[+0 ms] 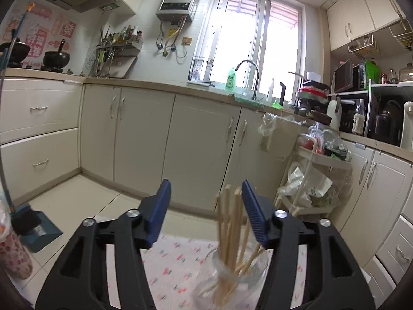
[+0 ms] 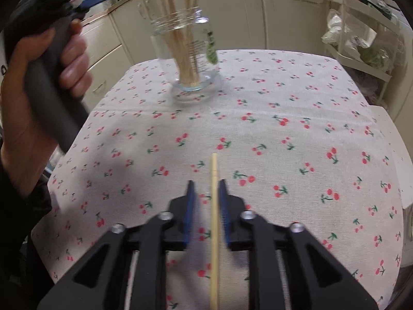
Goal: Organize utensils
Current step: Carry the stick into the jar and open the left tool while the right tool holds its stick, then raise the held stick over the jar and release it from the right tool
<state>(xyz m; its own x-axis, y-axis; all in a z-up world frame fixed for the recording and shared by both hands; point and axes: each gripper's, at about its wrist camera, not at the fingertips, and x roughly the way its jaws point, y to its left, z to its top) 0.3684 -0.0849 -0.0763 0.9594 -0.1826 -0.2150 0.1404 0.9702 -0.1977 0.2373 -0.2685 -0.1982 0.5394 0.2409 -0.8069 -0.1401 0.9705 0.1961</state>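
Right gripper (image 2: pixel 205 196): I am keeping jaws parted, chopstick (image 2: pixel 214 206) lying loose between them on table (image 2: pixel 296 134). Left gripper (image 1: pixel 206 206): jaws released, jar (image 1: pixel 232 273) just right of centre. Risk: off-centre closing rolling chopstick away.

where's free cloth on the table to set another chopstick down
Most of the cherry tablecloth is bare: the whole stretch to the picture's right of the glass jar, and the band between the jar and the lone chopstick. Crowded spots: around the jar, and the near-left edge where the left hand hangs.
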